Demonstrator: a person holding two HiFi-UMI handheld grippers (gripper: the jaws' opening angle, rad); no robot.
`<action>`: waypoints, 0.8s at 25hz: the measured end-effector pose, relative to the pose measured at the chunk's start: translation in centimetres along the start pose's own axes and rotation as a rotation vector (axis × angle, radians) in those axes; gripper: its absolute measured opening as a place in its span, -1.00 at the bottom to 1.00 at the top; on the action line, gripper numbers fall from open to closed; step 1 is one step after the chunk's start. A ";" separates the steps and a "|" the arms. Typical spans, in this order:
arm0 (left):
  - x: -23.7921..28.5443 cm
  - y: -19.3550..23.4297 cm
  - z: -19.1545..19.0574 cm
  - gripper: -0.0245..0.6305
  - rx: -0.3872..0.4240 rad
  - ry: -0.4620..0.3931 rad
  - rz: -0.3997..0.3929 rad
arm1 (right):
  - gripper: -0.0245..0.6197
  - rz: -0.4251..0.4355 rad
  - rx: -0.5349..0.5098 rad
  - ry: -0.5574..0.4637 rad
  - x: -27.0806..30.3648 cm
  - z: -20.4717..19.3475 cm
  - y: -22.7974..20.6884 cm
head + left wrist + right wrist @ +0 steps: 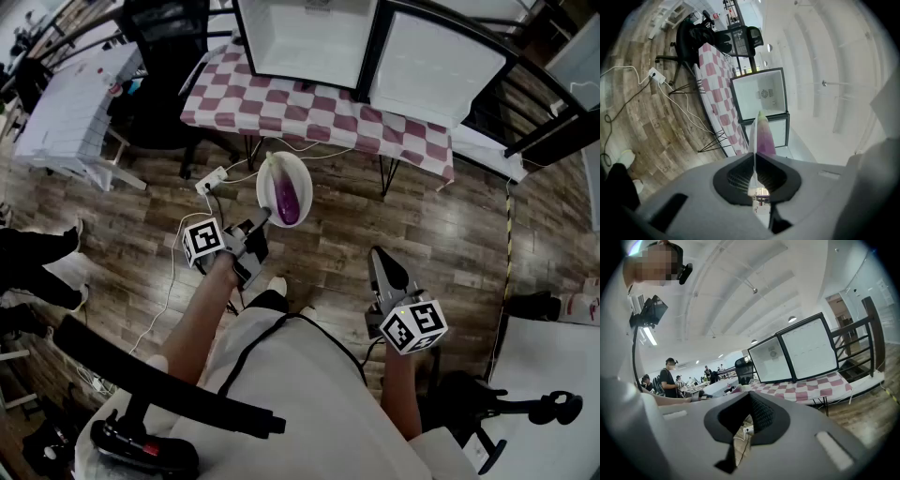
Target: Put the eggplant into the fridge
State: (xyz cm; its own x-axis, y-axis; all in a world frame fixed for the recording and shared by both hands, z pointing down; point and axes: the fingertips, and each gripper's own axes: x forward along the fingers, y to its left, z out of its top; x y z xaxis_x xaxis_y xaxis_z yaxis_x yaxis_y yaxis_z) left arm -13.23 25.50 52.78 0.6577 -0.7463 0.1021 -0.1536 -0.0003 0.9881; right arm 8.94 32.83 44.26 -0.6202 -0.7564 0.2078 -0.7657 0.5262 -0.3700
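Observation:
A purple eggplant point(288, 199) lies in a white plate point(267, 173) held out over the wooden floor. My left gripper point(262, 221) is shut on the plate's near rim. In the left gripper view the plate's edge point(753, 136) runs up from between the pads of that gripper point(753, 158), with the eggplant point(764, 138) beside it. The small white fridge point(309, 37) stands ahead on the checkered table, its door point(436, 66) swung open to the right. My right gripper point(382, 261) hangs lower right, shut and empty; its own view point(749, 397) faces the fridge point(771, 359).
The checkered table point(309, 108) stands on thin black legs. A power strip point(211, 178) with white cables lies on the floor below it. A black office chair point(173, 56) stands left of the table. A black railing point(544, 84) runs at right. People stand far off point(670, 376).

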 end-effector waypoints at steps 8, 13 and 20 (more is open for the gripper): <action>-7.7 -3.1 -2.3 -0.85 0.006 -0.001 -0.032 | -0.90 0.025 -0.030 -0.026 -0.4 0.3 5.9; -9.4 -3.5 -2.0 -0.85 0.031 0.020 -0.050 | -0.90 0.023 -0.021 -0.039 -0.7 -0.3 8.0; -9.9 -3.8 -1.5 -0.85 0.038 0.045 -0.071 | -0.90 0.011 -0.001 -0.068 -1.0 -0.1 9.4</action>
State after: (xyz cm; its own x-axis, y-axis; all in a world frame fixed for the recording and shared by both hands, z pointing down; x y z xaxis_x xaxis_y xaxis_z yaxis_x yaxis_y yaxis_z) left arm -18.03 33.85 48.19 0.7002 -0.7129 0.0382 -0.1330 -0.0777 0.9881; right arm 2.33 38.53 40.65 -0.6157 -0.7751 0.1421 -0.7591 0.5350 -0.3708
